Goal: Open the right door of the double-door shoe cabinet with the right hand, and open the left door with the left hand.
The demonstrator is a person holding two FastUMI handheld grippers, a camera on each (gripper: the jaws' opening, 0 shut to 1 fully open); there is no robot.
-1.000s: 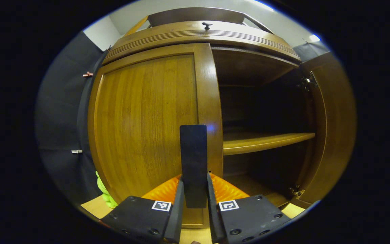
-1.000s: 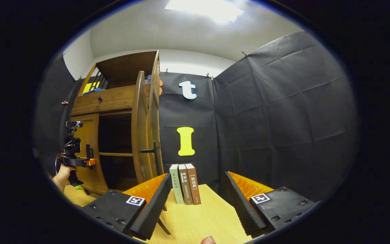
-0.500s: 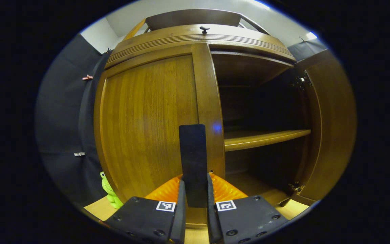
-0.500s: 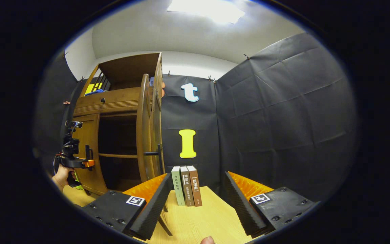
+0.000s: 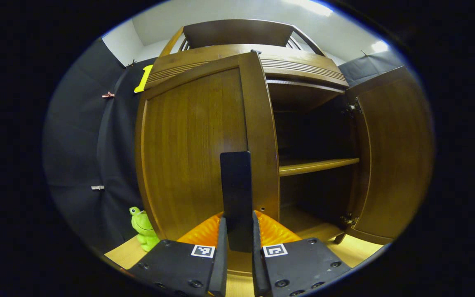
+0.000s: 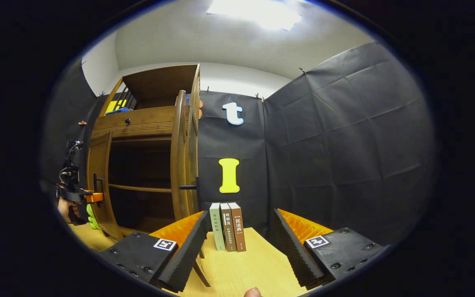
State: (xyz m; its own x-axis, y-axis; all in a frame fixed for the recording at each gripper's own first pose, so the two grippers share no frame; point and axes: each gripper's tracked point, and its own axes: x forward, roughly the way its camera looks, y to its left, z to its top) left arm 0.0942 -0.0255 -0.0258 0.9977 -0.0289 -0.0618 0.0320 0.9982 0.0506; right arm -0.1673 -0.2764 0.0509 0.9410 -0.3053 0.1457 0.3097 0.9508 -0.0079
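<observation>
Handle [image 5: 236, 194] of the left door [image 5: 194, 140] sits clamped between both fingers of the left claw [image 5: 237, 243], and that door stands slightly ajar from the shoe cabinet [image 5: 295, 68]. To finish well, I judge the pull should follow the hinge's arc, swinging outward to the left rather than straight back, with the grip held firm so the bar does not slip. The right door [image 5: 390, 152] is swung wide, baring a shelf [image 5: 318, 165]. The right claw [image 6: 237, 243] hangs with fingers spread, holding nothing, over the counter [image 6: 245, 268]. A green toy frog [image 5: 142, 227] stands near the left door's hinge side and could be struck. Three books [image 6: 227, 225] stand upright beside the right door, well clear.
</observation>
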